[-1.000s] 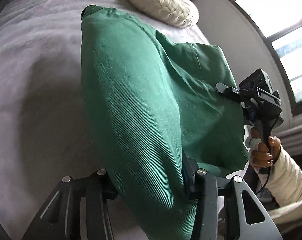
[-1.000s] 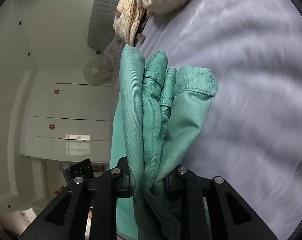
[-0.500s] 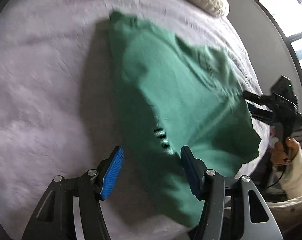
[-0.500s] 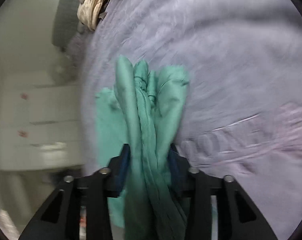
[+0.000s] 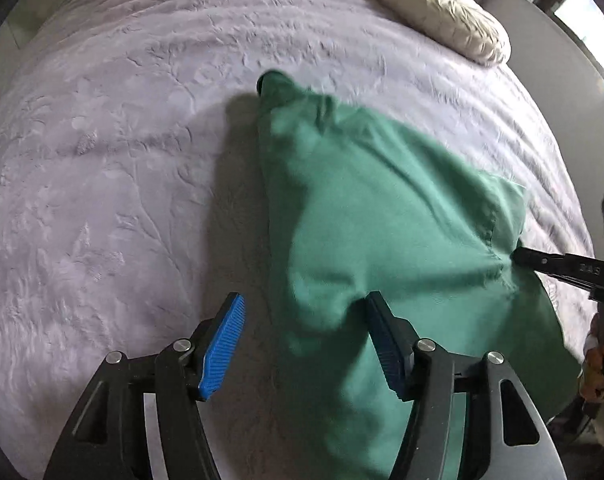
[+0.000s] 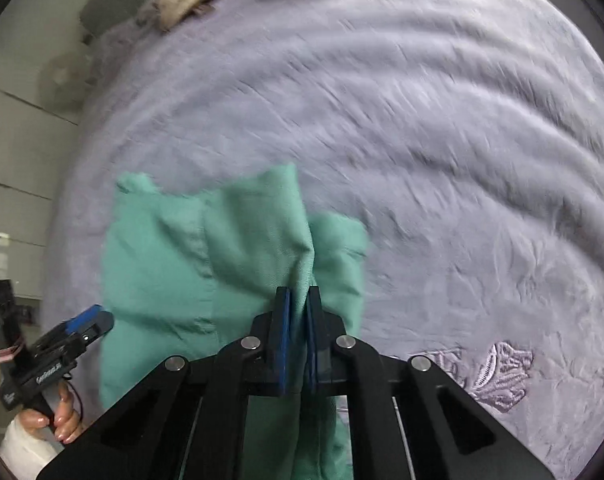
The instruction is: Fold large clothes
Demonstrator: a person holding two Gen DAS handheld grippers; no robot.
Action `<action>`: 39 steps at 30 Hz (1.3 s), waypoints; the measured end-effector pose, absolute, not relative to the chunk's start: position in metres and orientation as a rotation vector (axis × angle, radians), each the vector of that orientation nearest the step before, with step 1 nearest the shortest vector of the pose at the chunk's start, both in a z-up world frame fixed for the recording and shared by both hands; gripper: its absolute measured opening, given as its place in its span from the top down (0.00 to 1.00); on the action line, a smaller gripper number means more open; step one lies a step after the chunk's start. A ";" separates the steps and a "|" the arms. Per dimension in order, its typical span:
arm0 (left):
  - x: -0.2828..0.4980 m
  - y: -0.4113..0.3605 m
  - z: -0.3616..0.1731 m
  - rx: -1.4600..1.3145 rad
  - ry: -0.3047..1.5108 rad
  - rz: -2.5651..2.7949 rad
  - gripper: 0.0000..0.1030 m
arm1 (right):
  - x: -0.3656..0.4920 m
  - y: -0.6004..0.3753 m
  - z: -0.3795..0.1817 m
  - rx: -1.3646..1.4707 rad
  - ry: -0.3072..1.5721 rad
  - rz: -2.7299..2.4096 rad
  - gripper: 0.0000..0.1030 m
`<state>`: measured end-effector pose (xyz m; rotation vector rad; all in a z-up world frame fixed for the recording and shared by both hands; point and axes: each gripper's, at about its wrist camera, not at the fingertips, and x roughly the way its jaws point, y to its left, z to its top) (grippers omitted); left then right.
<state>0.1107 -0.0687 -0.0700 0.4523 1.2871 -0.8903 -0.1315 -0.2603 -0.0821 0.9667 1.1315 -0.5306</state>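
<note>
On the lilac bedspread point(image 5: 122, 168), green garment point(image 5: 381, 216) lying crumpled, near edge hanging off the bed. Right gripper point(image 6: 298, 300) clamped tight on a pinched ridge of cloth. Left gripper point(image 5: 302, 320) opening, blue pads point(image 5: 222, 344) spread, fabric bunched loosely between them, not pressed. Cream pillow point(image 5: 441, 20) well apart.

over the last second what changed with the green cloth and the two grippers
The left gripper let go of the green garment; its jaws are opening and the cloth lies loose against one pad. The garment came down from hanging to spread on the purple bedspread. The right gripper eased, then pinched a thinner fold. Unchanged: the right grip on the cloth and the cream pillow at the bed's far end.
</note>
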 end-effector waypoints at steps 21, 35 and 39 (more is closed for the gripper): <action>0.031 -0.017 -0.023 0.588 1.333 -0.952 0.29 | -0.175 -0.229 -0.031 0.942 1.187 -0.462 0.86; 0.014 0.028 -0.048 0.618 1.371 -0.968 0.29 | -0.225 -0.158 -0.014 0.945 1.250 -0.343 0.57; 0.009 0.029 -0.048 0.636 1.349 -0.979 0.29 | -0.247 -0.163 -0.034 1.038 1.262 -0.427 0.89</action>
